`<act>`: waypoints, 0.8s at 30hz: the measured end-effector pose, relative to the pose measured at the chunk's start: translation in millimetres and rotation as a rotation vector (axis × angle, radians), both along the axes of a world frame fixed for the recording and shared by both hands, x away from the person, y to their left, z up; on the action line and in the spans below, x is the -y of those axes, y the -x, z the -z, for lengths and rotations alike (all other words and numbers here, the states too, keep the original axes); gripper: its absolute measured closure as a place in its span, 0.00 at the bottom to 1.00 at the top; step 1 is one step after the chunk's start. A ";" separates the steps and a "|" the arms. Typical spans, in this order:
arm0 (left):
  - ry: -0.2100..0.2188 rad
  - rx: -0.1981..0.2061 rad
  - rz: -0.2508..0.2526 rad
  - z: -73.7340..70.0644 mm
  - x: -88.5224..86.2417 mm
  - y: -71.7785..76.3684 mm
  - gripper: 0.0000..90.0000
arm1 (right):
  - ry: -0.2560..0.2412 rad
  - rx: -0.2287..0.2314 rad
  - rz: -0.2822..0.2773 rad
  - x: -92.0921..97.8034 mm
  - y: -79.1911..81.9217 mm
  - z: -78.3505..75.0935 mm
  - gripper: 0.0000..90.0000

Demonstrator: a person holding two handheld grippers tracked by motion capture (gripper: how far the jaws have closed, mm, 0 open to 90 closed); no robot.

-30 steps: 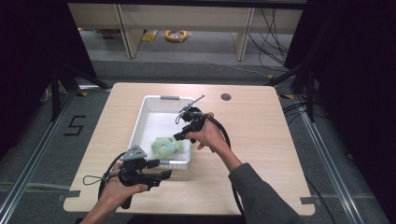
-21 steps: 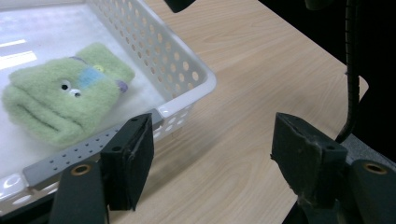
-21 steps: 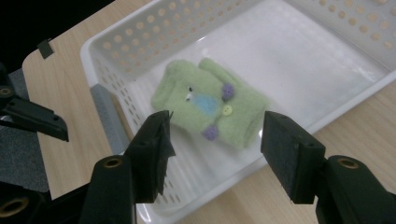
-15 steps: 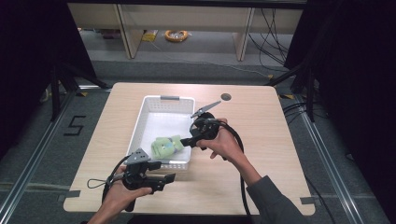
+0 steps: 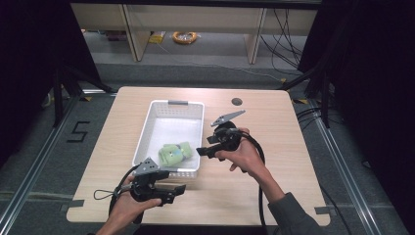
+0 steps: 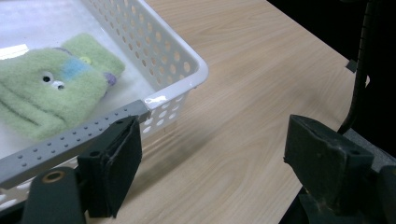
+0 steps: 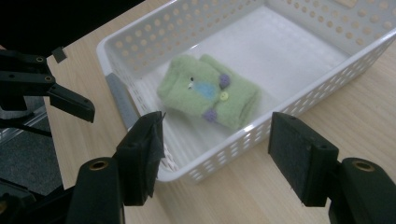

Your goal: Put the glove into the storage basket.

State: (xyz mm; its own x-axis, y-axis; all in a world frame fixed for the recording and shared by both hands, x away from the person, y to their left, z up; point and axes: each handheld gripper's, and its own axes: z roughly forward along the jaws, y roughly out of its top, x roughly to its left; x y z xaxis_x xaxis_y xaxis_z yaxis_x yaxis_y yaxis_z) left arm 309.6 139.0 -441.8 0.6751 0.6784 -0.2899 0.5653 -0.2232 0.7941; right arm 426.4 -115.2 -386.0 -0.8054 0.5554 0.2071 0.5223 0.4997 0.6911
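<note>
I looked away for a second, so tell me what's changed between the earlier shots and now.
The right tongs drew back out of the basket to its right side and hang open and empty over the rim. The green toy, close under them a second ago, lies alone inside. The left tongs shifted a little to the right near the front edge, open. The basket did not move.

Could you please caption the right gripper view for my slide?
Open right tongs hover over a green felt pouch lying in a white perforated basket.

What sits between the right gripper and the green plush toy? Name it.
The white basket's perforated side wall stands between the right gripper and the green plush toy, which lies inside the basket. From above, nothing visible covers the toy.
</note>
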 end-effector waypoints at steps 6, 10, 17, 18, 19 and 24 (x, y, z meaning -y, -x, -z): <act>0.017 0.003 0.003 1.4 0.1 1.8 0.18 | -0.027 0.018 0.011 9.2 9.0 2.6 0.39; 0.015 0.016 0.005 2.2 1.2 4.4 0.18 | -0.026 0.048 0.015 16.1 16.5 6.1 0.37; 0.006 0.023 0.016 3.9 3.3 9.0 0.18 | -0.048 0.035 0.016 25.1 31.6 14.5 0.37; 0.008 0.027 0.017 4.2 3.4 9.5 0.18 | -0.046 0.036 0.010 26.7 31.9 16.0 0.37; 0.011 0.034 0.021 4.5 3.2 9.7 0.18 | -0.060 0.012 0.019 27.8 33.9 16.1 0.37; 0.009 0.023 0.022 7.3 2.9 11.9 0.18 | -0.044 0.023 0.036 34.9 34.8 22.0 0.36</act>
State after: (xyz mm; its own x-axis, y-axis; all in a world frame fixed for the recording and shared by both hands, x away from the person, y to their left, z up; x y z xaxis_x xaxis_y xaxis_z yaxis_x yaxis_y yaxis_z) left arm 297.7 136.1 -449.0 0.6967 0.6604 -0.2801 0.5418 -0.2285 0.8089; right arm 391.6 -150.1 -408.0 -0.7900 0.5746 0.2140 0.5233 0.4498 0.7238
